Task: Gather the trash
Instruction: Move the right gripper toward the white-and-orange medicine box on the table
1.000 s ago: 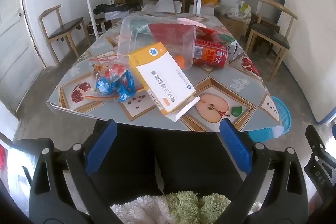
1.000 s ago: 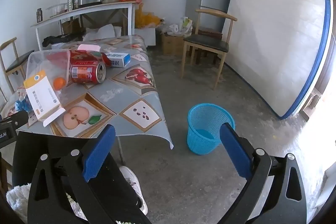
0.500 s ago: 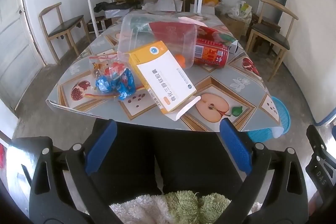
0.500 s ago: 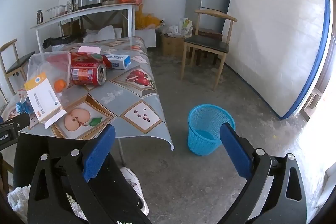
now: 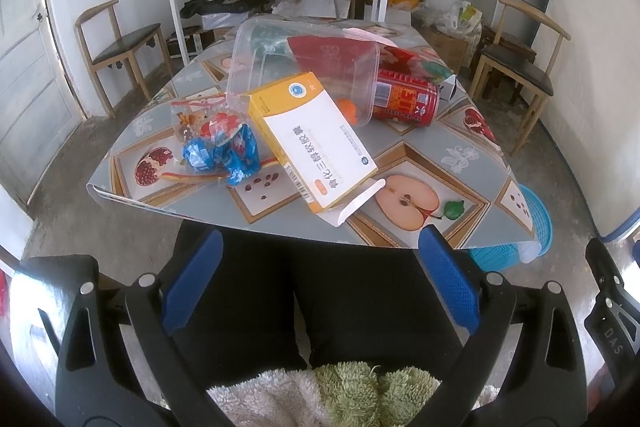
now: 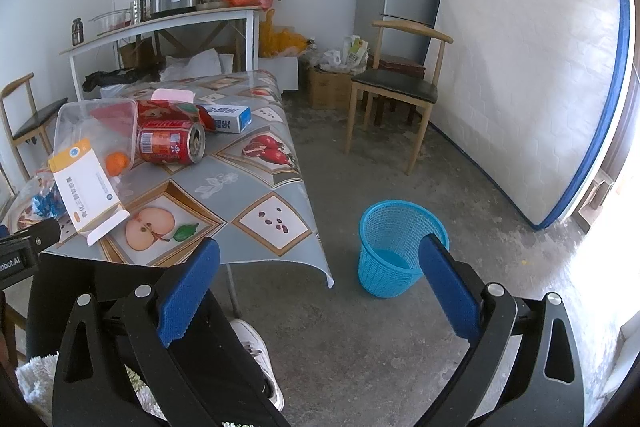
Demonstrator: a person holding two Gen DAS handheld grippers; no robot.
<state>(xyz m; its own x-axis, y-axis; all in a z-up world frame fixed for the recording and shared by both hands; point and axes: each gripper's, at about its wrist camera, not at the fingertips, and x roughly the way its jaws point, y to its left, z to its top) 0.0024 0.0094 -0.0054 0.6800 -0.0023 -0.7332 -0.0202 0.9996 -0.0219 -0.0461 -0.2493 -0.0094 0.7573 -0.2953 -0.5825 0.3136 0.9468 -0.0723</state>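
Box (image 5: 316, 139) before can (image 5: 404, 102) on table (image 5: 420, 143)

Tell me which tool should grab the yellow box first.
Left. The left tool is open and faces the yellow box at the table's near edge. The right tool points toward the blue basket on the floor.

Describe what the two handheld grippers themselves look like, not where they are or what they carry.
The left gripper and the right gripper look alike: black skeletal linkage arms with silver pivot screws and triangular cut-outs, and fingers faced with blue dimpled pads. White lettering marks each black body's side. No cables show.
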